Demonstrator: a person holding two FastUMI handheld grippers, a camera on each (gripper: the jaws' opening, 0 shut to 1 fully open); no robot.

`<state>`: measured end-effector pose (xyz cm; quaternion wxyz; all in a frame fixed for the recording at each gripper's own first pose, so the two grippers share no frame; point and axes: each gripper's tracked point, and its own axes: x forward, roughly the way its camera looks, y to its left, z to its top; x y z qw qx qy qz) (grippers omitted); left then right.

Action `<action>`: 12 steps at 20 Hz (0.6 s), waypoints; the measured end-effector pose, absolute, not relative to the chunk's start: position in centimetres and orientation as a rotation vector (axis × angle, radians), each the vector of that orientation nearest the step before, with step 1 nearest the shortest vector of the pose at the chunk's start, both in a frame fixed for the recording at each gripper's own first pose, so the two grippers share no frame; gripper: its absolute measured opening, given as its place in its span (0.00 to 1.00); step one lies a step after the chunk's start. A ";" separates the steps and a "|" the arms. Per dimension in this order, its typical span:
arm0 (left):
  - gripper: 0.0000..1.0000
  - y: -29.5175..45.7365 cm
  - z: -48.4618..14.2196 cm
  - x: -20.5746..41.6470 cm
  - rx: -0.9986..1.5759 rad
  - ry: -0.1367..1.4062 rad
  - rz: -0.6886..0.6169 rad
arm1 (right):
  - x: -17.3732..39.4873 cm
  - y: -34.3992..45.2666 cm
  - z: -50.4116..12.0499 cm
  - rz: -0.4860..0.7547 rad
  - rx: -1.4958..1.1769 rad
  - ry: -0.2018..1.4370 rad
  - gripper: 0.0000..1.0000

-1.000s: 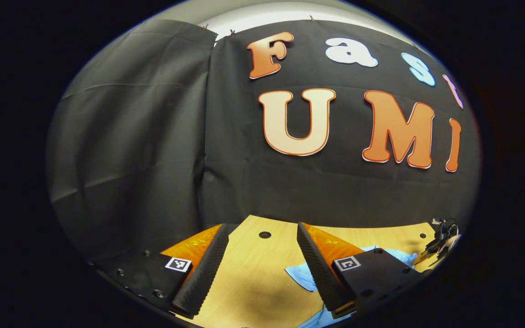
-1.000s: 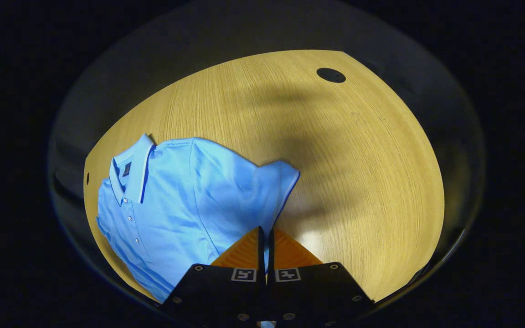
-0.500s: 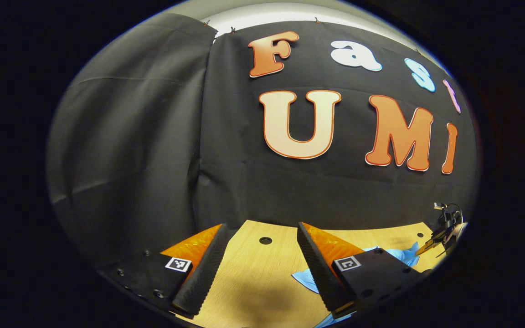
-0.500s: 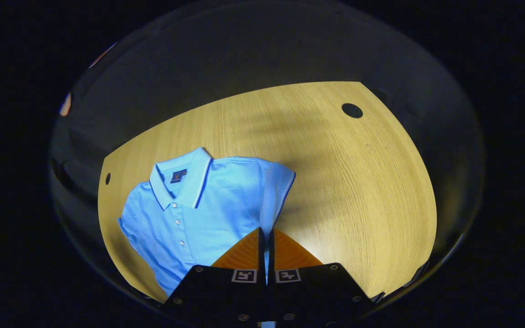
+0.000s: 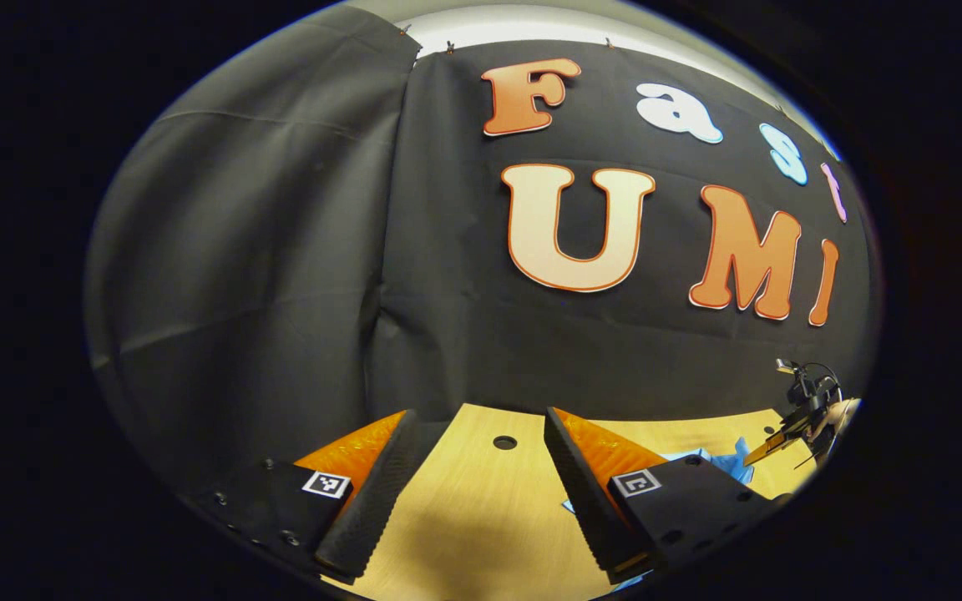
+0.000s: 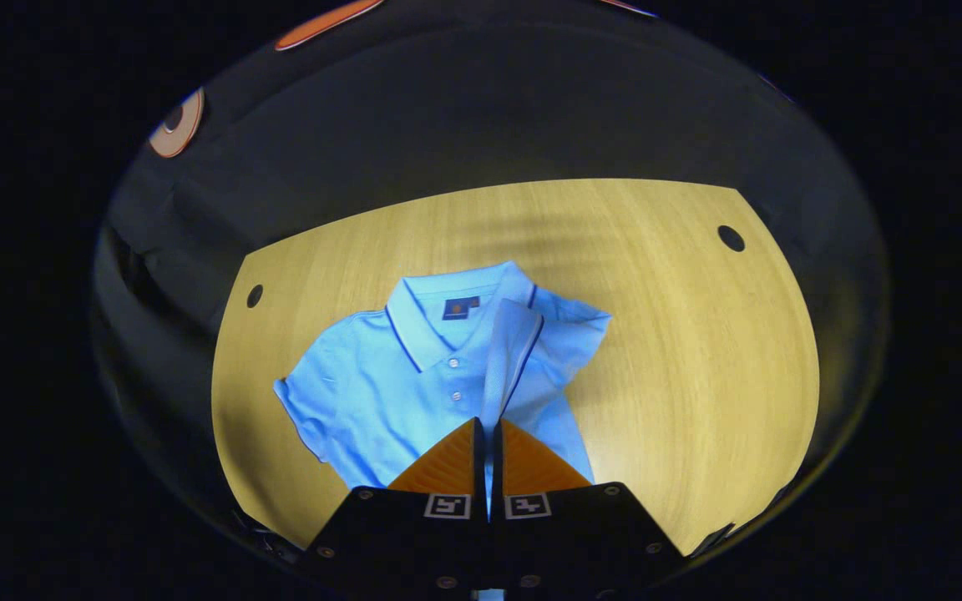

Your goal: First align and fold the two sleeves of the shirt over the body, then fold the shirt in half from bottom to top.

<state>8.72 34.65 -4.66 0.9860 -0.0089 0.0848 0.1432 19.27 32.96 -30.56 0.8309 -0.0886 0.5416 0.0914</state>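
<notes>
1. While the shirt lies face up on the wooden bench, its collar is turned toward the far edge and its buttons are seen down the front.
2. The right tool is clenched on a sleeve, which is held lifted over the shirt's body, with a strip of blue cloth pinched between the two fingers.
3. The other sleeve is seen spread flat on the bench, at the left in the right gripper view.
4. The left tool is released, its fingers held wide apart above bare bench, pointing toward the black cloth wall.
5. In the left gripper view a bit of blue cloth is seen just behind one finger, and the right tool is seen far off at the edge.
</notes>
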 end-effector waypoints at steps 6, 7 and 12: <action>0.98 38.7 -5.1 8.2 -0.029 0.176 0.307 | 17.5 37.5 -33.0 0.245 -0.247 1.172 0.01; 0.98 39.2 -5.1 8.1 -0.029 0.178 0.310 | 17.2 38.2 -33.3 0.256 -0.257 1.171 0.01; 0.98 40.7 -5.5 8.1 -0.034 0.185 0.316 | 16.1 40.0 -34.5 0.255 -0.228 1.205 0.04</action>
